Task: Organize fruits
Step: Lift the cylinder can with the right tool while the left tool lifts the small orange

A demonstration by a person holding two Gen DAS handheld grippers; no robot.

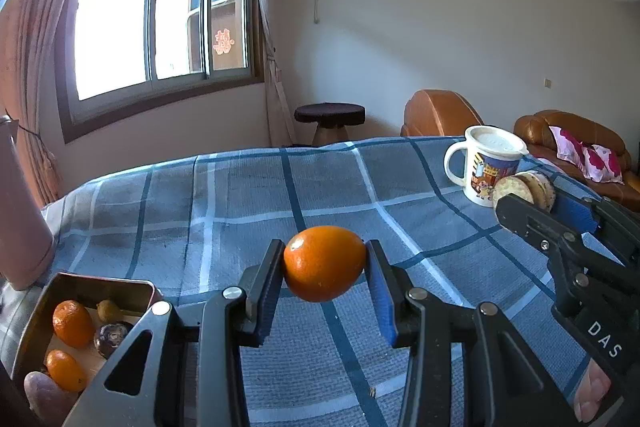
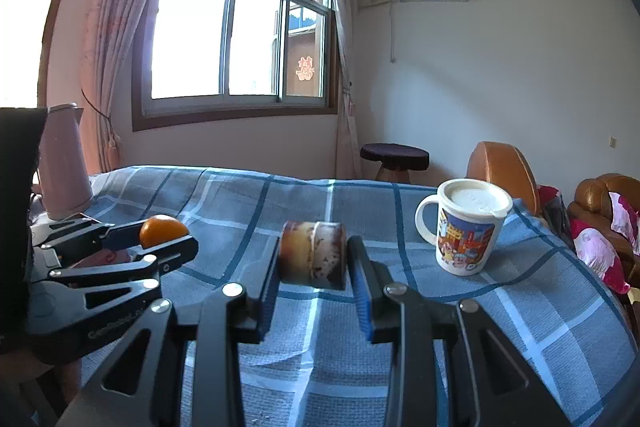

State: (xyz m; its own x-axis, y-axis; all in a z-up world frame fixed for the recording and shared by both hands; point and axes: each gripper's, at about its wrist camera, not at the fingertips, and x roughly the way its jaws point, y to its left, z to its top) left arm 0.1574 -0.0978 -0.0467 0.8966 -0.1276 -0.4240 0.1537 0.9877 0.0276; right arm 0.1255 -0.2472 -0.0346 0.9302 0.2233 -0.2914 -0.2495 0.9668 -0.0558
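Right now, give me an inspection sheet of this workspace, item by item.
Surface: blue checked cloth over the table.
Job's things: orange; metal tin at the near left holding small oranges and other fruit.
Clutter: lidded cartoon mug; pink flask.
Grippers: left tongs shut on the orange, held above the cloth; right tongs shut on a brown round item.
Cables: nothing seen.
Surroundings: window, curtains, stool, brown sofa.

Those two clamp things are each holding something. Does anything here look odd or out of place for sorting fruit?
One thing: the right gripper holds a brown, speckled round cake-like piece, which doesn't look like fruit. The left gripper holds an orange. Nothing looks spilled; the lidded mug stands upright.
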